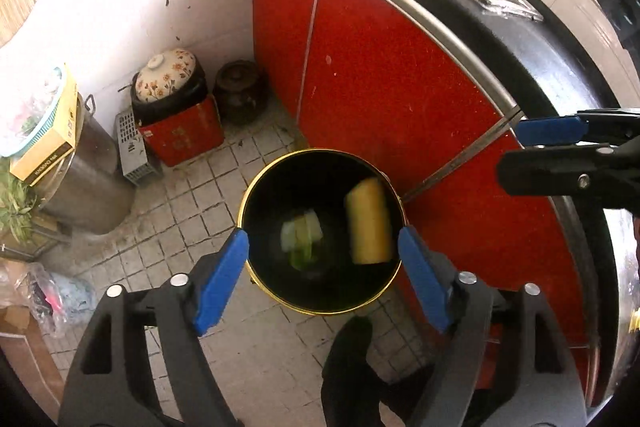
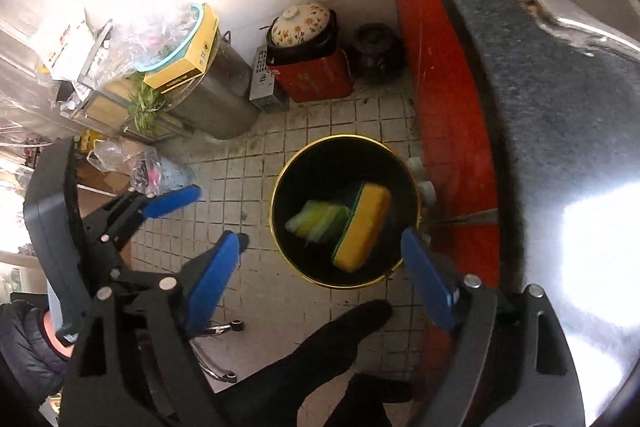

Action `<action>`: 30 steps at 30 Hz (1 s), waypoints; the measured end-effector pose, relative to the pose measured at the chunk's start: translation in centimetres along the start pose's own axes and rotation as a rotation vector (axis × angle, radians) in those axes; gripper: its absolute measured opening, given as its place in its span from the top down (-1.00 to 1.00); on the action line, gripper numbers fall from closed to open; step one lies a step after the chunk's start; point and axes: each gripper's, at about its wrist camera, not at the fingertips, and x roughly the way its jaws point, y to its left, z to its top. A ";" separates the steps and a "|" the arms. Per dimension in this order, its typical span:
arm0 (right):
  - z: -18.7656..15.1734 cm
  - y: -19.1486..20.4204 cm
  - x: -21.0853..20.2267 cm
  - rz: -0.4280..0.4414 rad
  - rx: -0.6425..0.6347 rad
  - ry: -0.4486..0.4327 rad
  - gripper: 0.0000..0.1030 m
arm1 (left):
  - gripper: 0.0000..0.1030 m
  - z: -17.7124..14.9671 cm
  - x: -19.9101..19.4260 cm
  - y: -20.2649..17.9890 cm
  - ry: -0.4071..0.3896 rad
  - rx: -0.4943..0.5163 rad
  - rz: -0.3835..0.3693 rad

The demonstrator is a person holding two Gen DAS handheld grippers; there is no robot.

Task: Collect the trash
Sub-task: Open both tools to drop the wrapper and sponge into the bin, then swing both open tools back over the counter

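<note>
Tiled floor (image 1: 192, 203) by red cabinet (image 1: 380, 75); bin (image 1: 256, 195) under both grippers.
Sponge (image 2: 362, 227) inside bin; its green backing shows from right wrist only. My left gripper (image 1: 323, 279) and right gripper (image 2: 320, 279) spread, empty.

Sponge (image 1: 369, 221) motion-blurred; pale scrap (image 1: 301, 235) in bin unidentifiable.

both grippers: left gripper (image 1: 323, 277) and right gripper (image 2: 324, 277) have black frames, blue finger pads, silver pivot bolts; black glove (image 2: 320, 359), dark puffy sleeve (image 2: 24, 339).
</note>
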 end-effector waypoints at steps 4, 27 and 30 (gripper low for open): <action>-2.3 -1.8 -6.1 0.007 0.065 -0.101 -0.60 | -0.67 0.7 -3.1 -1.9 -0.041 0.049 0.000; -47.8 -16.8 -38.5 -0.625 1.038 -0.586 -0.80 | -0.87 -4.7 -15.4 -48.6 -0.095 1.038 -0.507; -51.5 -16.5 -39.2 -0.650 1.098 -0.606 -0.80 | -0.87 -7.5 -16.2 -52.0 -0.088 1.134 -0.556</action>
